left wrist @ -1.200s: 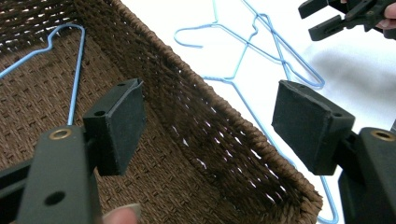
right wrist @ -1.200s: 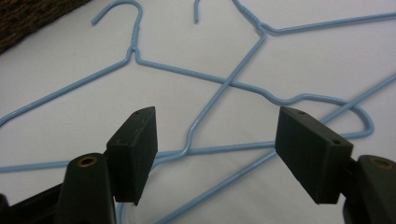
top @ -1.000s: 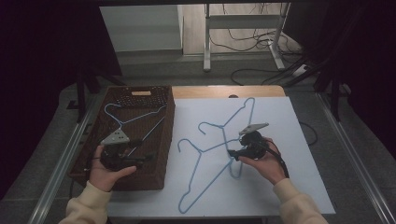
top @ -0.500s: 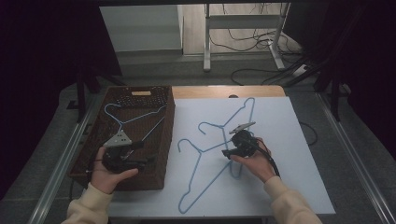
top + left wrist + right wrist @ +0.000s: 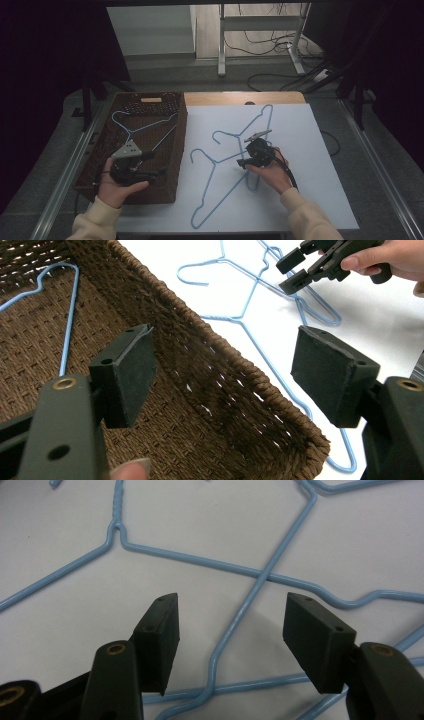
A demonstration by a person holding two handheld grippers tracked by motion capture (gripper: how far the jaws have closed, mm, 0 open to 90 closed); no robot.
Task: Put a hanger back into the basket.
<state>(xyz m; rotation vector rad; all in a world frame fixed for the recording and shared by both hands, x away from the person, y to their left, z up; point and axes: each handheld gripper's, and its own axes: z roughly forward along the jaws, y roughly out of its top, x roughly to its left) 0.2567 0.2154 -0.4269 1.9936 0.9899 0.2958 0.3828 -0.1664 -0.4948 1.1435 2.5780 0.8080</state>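
the right gripper (image 5: 246, 159), jaws just closing yet unclenched, straddles a blue hanger (image 5: 240, 617) wire, seemingly without touching; the left gripper (image 5: 150, 167) gapes, empty, over the basket (image 5: 172, 150).

no readable text, labels or numbers

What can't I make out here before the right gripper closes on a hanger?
- Which hanger wire lies on top at the crossing: right gripper view, too thin to tell.
- Right gripper jaw tips against the wires: high view, too small and dark, partly behind the hand.
- Hanger in the basket: left gripper view, cut off by the top and left edges.
- Left gripper: open, holding nothing.
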